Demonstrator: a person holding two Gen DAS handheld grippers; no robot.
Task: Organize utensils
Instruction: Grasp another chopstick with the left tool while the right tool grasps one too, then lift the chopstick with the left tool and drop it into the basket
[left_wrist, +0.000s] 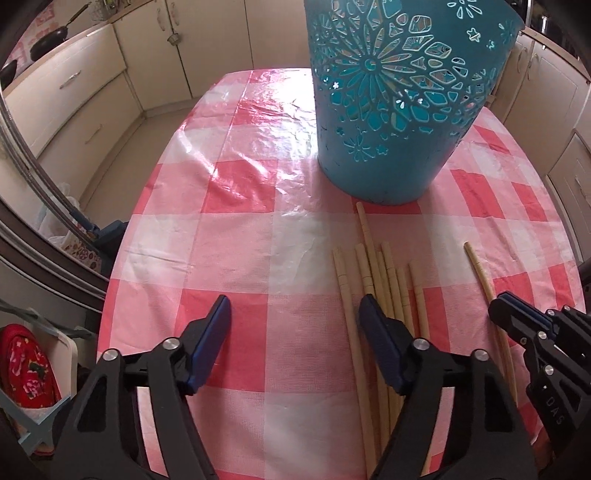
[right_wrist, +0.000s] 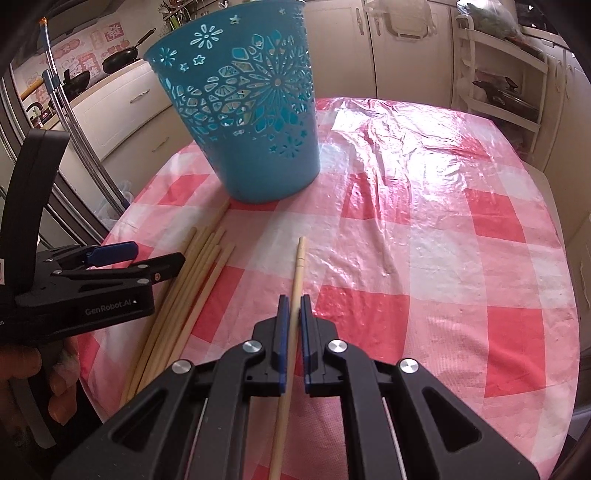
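- On the table (right_wrist: 424, 236) the basket (right_wrist: 255, 122) stands at the far side.
- Before the basket lies my bundle of chopsticks (left_wrist: 384, 280), one tip nearly at its foot.
- My right gripper (right_wrist: 292, 310) pinches a single chopstick (right_wrist: 300, 258), right of the bundle.
- My left gripper (left_wrist: 295, 317) hangs over the bundle's left edge.

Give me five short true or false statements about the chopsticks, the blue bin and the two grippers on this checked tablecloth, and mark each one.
1. The right gripper is clamped on a single pale wooden chopstick. True.
2. The perforated teal plastic bin lies tipped on its side. False: it stands upright on the red-and-white checked plastic tablecloth.
3. The left gripper holds a chopstick. False: its jaws stand apart with only tablecloth between them.
4. A bundle of pale wooden chopsticks lies on the cloth in front of the bin. True.
5. The held chopstick lies inside that bundle. False: it is apart from it, to one side.
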